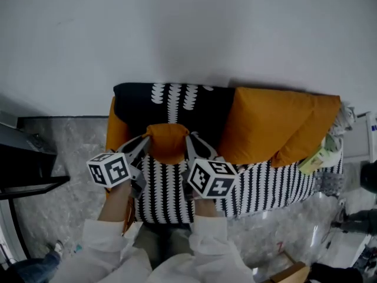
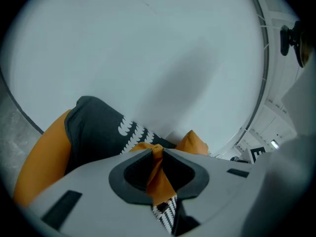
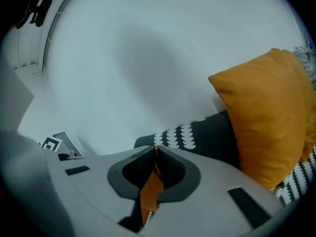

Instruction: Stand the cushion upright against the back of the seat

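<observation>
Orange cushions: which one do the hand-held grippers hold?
The smaller cushion left of centre, pinched by the left hand-held gripper and the right hand-held gripper; the larger cushion on the right is untouched.

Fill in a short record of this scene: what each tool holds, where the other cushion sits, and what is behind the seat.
left tool: shut on the orange top edge of the cushion
right tool: shut on the same edge, beside the left tool
other orange cushion: leaning to the right of the held one
seat back: dark with a white pattern
behind it: plain wall
</observation>
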Available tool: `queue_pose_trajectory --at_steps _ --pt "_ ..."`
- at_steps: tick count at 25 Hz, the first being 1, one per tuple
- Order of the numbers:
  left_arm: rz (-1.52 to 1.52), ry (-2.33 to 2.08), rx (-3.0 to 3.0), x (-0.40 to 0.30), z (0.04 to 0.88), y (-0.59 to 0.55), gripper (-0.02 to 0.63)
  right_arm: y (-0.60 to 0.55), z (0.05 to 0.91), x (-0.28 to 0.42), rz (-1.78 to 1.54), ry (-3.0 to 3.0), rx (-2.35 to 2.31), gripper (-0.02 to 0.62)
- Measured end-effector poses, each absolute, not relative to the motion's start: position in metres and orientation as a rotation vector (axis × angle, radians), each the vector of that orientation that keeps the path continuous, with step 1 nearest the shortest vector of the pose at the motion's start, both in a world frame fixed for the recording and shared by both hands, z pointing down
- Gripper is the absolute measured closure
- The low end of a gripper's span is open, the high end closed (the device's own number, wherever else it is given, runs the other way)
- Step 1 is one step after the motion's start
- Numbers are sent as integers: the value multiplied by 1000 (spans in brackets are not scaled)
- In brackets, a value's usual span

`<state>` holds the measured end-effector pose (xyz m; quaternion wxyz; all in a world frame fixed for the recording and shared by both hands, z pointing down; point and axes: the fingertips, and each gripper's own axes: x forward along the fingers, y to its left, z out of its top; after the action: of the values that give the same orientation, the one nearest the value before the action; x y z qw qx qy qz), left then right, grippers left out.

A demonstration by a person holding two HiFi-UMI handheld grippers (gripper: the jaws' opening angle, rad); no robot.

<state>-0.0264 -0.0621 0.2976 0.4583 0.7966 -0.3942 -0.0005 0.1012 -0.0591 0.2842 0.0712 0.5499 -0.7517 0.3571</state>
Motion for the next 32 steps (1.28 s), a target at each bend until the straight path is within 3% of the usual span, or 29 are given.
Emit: queue_pose_trajectory --at_steps 32 --pt "-13 -1079 2003 -29 335 -169 535 -163 332 100 931 -2241 1640 568"
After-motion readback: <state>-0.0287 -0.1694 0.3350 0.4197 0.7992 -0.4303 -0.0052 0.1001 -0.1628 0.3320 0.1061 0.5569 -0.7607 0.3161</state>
